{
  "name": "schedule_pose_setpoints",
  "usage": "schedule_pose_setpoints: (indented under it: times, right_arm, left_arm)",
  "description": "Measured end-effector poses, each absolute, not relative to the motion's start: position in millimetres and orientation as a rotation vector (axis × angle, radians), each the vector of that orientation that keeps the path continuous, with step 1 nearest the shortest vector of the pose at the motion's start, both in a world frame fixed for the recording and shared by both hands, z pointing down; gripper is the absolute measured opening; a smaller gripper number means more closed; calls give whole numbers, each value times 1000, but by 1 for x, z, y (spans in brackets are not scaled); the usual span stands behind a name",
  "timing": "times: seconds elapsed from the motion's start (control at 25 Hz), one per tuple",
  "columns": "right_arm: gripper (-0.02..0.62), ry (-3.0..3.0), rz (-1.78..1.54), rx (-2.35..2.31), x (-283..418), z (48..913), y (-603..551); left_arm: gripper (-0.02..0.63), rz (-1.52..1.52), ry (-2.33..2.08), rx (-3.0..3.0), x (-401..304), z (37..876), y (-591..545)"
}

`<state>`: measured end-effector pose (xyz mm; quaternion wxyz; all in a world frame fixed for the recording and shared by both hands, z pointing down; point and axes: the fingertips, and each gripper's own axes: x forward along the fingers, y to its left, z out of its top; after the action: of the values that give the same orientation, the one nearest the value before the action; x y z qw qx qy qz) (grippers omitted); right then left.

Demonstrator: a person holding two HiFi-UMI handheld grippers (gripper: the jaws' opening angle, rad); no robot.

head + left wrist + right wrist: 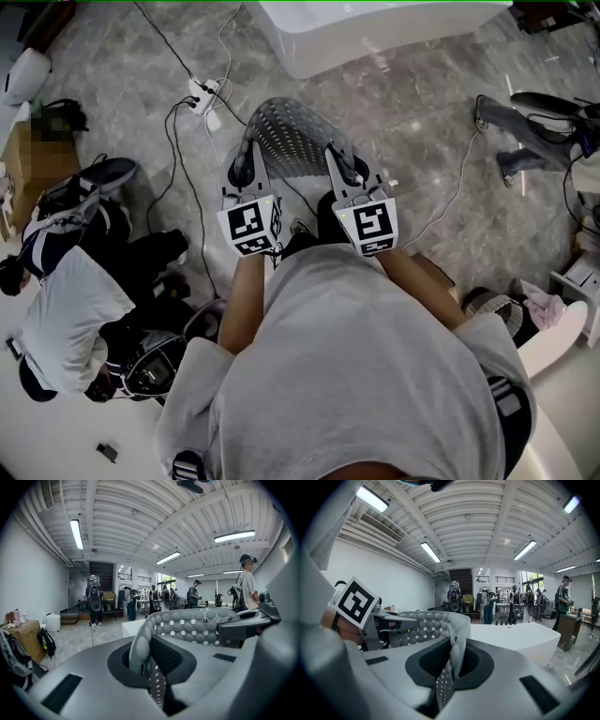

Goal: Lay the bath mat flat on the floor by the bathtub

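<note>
The bath mat (pixel 292 137) is grey, rubbery and studded with bumps and small holes. It hangs off the floor in a curved fold, one near corner in each gripper. My left gripper (pixel 242 174) is shut on its left edge, and the mat (pixel 197 624) arches away to the right from the pinched jaws (pixel 140 656). My right gripper (pixel 347 174) is shut on the right edge, with the mat (pixel 425 624) bending off to the left of the jaws (pixel 452 663). The white bathtub (pixel 375 36) stands just beyond the mat.
Cables and a power strip (pixel 202 95) lie on the marble floor left of the mat. A person (pixel 66 314) crouches at the left beside bags and a cardboard box (pixel 28 161). More cables and gear (pixel 539 117) lie at the right. Several people stand far back in the hall.
</note>
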<state>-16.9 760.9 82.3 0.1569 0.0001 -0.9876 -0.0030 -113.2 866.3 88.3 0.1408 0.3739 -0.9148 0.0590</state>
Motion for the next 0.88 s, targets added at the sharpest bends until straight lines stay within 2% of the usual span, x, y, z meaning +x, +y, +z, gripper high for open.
schedule_pose_setpoints:
  times: [0.56, 0.88]
  right_arm:
    - [23, -2792, 137, 271, -28, 85, 582]
    - [23, -2791, 145, 356, -20, 91, 514]
  left_arm:
    - [28, 254, -2476, 1340, -144, 80, 667]
    - [28, 269, -2428, 1407, -141, 87, 600]
